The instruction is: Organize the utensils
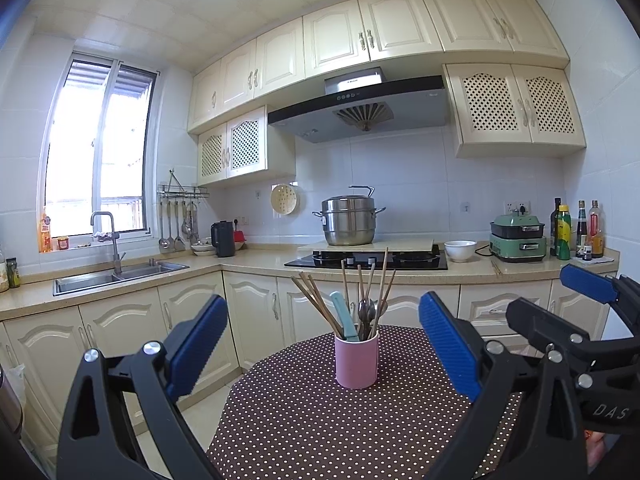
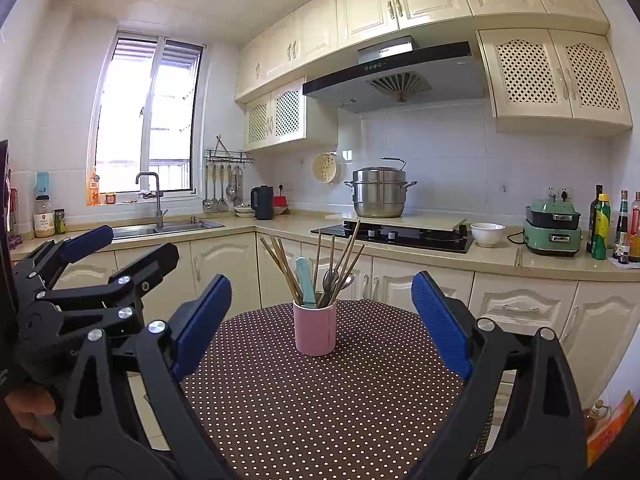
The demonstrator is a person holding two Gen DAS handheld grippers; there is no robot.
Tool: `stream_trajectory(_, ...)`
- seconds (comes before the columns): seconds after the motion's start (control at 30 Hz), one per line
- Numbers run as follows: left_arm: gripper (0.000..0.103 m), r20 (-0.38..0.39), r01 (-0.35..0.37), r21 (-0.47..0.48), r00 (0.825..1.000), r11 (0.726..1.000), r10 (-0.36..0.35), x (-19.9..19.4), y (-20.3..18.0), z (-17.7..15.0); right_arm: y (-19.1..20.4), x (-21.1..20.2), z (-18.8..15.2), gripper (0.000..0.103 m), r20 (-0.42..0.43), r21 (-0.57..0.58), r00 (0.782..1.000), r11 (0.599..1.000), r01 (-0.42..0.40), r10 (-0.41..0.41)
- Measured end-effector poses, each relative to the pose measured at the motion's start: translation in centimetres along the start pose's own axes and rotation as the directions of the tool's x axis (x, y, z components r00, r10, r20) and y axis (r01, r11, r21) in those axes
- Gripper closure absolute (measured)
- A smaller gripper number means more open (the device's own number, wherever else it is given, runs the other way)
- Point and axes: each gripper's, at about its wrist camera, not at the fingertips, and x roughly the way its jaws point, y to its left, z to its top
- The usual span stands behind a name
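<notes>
A pink cup [image 1: 357, 360] [image 2: 315, 330] stands upright on a table with a brown polka-dot cloth [image 1: 288, 424] [image 2: 320, 408]. Inside it are several wooden chopsticks [image 1: 316, 300] [image 2: 280, 264], metal spoons [image 1: 366, 312] [image 2: 331, 280] and a teal-handled utensil [image 1: 343, 316] [image 2: 306, 280]. My left gripper [image 1: 322, 302] [image 2: 132, 248] hovers open over the table's near side, facing the cup, and holds nothing. Beside it, my right gripper [image 2: 320, 284] [image 1: 556, 300] is also open and empty, short of the cup.
Behind the table runs an L-shaped counter with a sink [image 1: 120, 274], a black hob [image 1: 366, 260] carrying a steel pot [image 1: 349, 220], a white bowl [image 1: 460, 250], a green cooker [image 1: 518, 240] and bottles [image 1: 576, 232]. Floor shows left of the table.
</notes>
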Motion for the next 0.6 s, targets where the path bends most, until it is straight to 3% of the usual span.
stream_trajectory(0.6, 0.008, -0.056, -0.022, -0.002, 0.998, 1.0, 0.022, 5.6, 0.5, -0.5, -1.6, 5.7, -0.4, 0.013, -0.047, 0.024, 0.999, 1.0, -0.021, 0.022)
